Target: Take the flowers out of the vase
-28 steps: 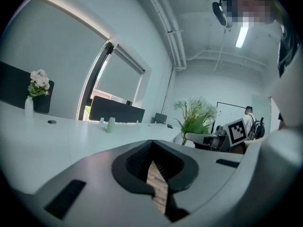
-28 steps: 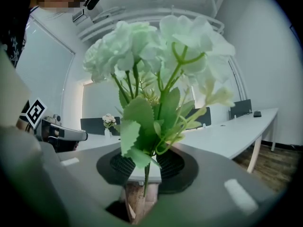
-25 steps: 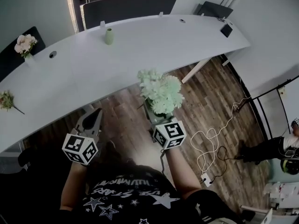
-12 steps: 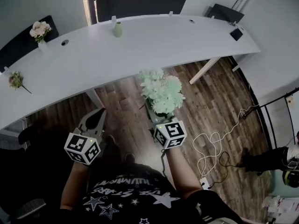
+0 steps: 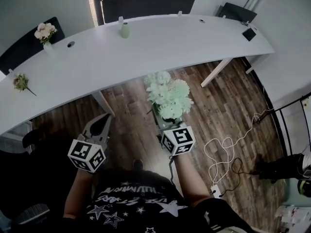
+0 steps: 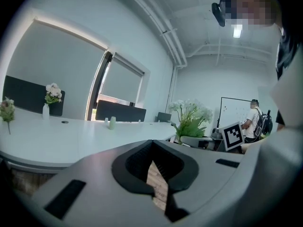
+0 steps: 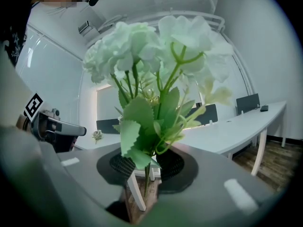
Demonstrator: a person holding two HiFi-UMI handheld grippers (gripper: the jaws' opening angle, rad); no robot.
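Note:
My right gripper (image 5: pixel 163 122) is shut on a bunch of pale green flowers (image 5: pixel 168 96), held upright over the wooden floor. In the right gripper view the stems (image 7: pixel 145 178) run down between the jaws and the blooms (image 7: pixel 156 56) fill the picture. A small green vase (image 5: pixel 125 30) stands empty at the far side of the white table (image 5: pixel 146 52). A white vase with pink flowers (image 5: pixel 44 33) stands at the table's left. My left gripper (image 5: pixel 103 118) hangs to the left of the bunch, shut on nothing. The left gripper view shows the bunch (image 6: pixel 191 115) at the right.
A loose flower (image 5: pixel 20 83) lies on the table's left end. Dark chairs (image 5: pixel 146 4) stand behind the table and a black device (image 5: pixel 249 34) lies at its right end. A white cable (image 5: pixel 228 154) trails on the floor. A person (image 5: pixel 291 166) is at the right edge.
Both grippers and the bunch have drawn back from the table, which now sits farther up in the head view. The right grip on the flowers is unchanged.

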